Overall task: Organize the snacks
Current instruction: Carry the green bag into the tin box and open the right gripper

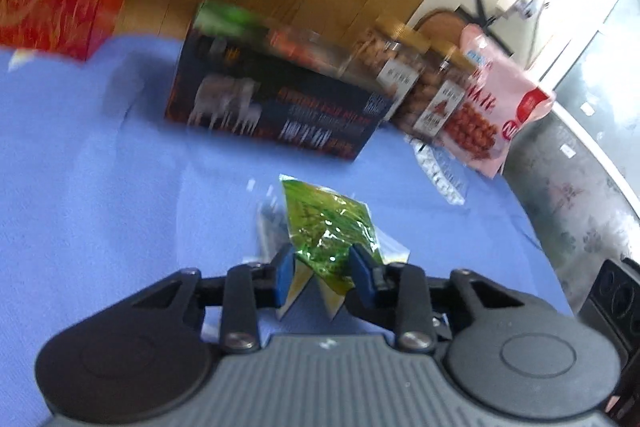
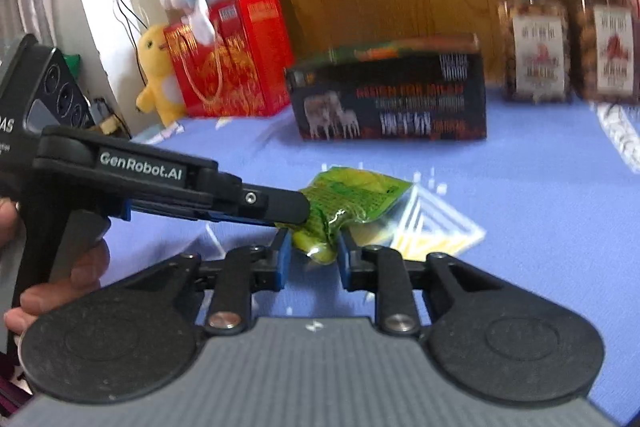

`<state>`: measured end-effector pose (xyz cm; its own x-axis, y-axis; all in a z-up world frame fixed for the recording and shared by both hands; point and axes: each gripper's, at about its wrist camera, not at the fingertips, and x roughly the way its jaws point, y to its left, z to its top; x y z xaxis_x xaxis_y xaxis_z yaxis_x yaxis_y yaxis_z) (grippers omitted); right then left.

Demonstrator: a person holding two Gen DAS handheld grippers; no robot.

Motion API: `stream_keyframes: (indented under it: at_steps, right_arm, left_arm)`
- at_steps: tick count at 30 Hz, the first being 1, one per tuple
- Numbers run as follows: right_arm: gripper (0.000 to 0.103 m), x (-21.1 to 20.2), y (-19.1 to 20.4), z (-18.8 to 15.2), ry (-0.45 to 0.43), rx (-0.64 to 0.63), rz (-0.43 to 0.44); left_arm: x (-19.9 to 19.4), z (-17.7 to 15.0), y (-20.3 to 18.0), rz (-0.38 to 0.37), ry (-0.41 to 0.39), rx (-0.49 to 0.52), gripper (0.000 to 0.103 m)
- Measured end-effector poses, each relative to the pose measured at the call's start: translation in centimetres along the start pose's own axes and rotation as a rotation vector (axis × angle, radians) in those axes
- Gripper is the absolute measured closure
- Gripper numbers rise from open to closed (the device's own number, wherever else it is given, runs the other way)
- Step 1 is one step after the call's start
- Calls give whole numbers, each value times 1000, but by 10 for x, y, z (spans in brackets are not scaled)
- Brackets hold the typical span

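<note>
Low centre of both wrist views: green snack packet [image 1: 328, 227] pinched between narrow jaws of left gripper [image 1: 324, 273], and at its crumpled near end between narrow jaws of right gripper [image 2: 310, 253]. Packet's long axis running up and away from both, over the blue tablecloth [image 1: 100, 187]. Neither gripper nearer, likely; dark box [image 2: 388, 95] and nut jars [image 2: 532, 43] well apart, toward the upper right.

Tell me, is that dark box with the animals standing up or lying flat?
Standing on a long side: the dark box rests on the blue cloth, printed front facing the camera.
</note>
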<state>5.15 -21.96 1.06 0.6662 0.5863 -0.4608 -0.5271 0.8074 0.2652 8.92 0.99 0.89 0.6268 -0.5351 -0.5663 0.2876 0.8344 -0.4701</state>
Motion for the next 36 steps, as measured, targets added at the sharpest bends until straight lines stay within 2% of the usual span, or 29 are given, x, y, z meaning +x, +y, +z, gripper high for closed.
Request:
stream_keyframes:
  at_steps: [5, 9, 13, 15, 16, 20, 24, 29, 31, 33, 36]
  right_arm:
    - [76, 2, 0, 40, -103, -83, -13]
    - [76, 31, -14, 82, -154, -117, -11]
    - [71, 82, -30, 113, -130, -124, -23]
    - [68, 101, -35, 117, -127, -133, -65]
    - [68, 104, -38, 117, -124, -112, -84]
    - [68, 80, -42, 99, -159, -43, -37]
    - [68, 51, -39, 73, -171, 12, -50]
    - [68, 16, -38, 48, -162, 98, -83]
    - [66, 5, -38, 41, -148, 140, -88]
    - [62, -1, -36, 36, -125, 169, -102]
    - [62, -13, -31, 30, -119, 193, -115]
  left_arm:
    - [-12, 41, -15, 5, -100, 81, 72]
    - [-3, 89, -11, 20, -171, 97, 72]
    - [29, 129, 13, 95, -187, 68, 72]
    - [47, 139, 26, 173, -174, 39, 73]
    - [52, 139, 30, 209, -166, 30, 73]
    - [44, 121, 32, 249, -185, 51, 73]
    - [26, 106, 15, 293, -225, 94, 72]
    - [13, 89, -14, 361, -199, 133, 69]
    - [7, 79, -25, 384, -194, 153, 65]
    - [4, 70, -34, 396, -183, 159, 52]
    - [-3, 52, -46, 414, -163, 174, 48]
